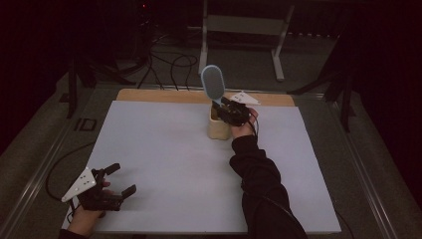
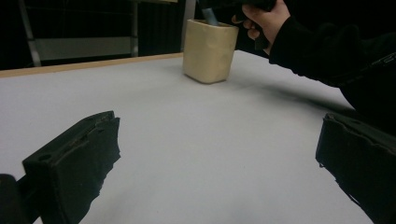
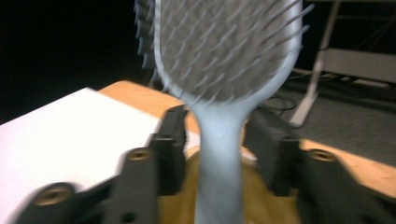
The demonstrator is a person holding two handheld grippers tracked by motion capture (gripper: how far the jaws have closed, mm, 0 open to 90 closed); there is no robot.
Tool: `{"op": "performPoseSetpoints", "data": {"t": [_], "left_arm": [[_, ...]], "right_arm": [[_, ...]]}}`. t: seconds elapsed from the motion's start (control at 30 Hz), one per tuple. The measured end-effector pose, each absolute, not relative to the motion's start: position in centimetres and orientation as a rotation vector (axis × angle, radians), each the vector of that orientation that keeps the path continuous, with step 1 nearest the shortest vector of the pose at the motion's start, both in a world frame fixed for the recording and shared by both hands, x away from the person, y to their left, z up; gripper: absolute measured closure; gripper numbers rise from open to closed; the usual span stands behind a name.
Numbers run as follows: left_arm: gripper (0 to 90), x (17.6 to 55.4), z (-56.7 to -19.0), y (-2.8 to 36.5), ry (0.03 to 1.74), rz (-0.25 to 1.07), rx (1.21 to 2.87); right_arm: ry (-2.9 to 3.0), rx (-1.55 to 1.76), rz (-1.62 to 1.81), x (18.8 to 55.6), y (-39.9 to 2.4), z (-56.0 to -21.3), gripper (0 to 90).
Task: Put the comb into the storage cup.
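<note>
A light blue hairbrush [image 1: 213, 83] stands upright, handle down, in a beige cup [image 1: 218, 128] near the back middle of the table. My right gripper [image 1: 221, 103] is level with the handle just above the cup's rim. In the right gripper view the brush [image 3: 229, 51] rises between the two jaws, with a narrow gap on each side of the handle, so the right gripper [image 3: 217, 140] is open. The cup [image 3: 261, 205] shows below. My left gripper [image 1: 124, 178] rests at the near left of the table, open and empty. Its own view [image 2: 217, 154] looks across at the cup [image 2: 208, 51].
A white sheet [image 1: 164, 164] covers the wooden table, whose bare edge [image 1: 164, 94] shows at the back. The person's dark sleeve [image 1: 259, 179] reaches across the right middle. A metal stand [image 1: 244, 25] and cables [image 1: 169, 64] lie on the floor beyond.
</note>
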State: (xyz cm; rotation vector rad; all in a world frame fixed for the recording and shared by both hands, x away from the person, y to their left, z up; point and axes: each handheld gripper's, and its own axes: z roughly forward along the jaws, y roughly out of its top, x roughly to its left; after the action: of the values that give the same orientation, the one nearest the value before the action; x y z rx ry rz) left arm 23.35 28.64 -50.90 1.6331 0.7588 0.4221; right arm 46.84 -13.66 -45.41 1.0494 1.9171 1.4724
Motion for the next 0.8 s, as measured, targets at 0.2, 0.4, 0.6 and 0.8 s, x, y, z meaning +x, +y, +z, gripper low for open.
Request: {"op": "performPoseSetpoints", "data": {"t": [0.2,0.4,0.6,0.8], "left_arm": [[0.0,23.35,-50.89,28.62,0.758,0.424,1.635],[0.0,23.34,-50.87,28.63,0.76,0.424,1.631],[0.0,23.34,-50.86,28.62,0.76,0.426,1.63],[0.0,23.32,-50.81,28.6,0.757,0.427,1.633]], "right_arm": [[1.904,0.981,1.392,45.82,-13.22,-45.59,22.4],[1.959,0.969,1.379,45.68,-13.26,-45.45,9.0],[1.986,0.997,1.353,45.75,-13.34,-45.19,8.7],[2.012,1.018,1.359,45.78,-13.37,-45.03,8.8]]}}
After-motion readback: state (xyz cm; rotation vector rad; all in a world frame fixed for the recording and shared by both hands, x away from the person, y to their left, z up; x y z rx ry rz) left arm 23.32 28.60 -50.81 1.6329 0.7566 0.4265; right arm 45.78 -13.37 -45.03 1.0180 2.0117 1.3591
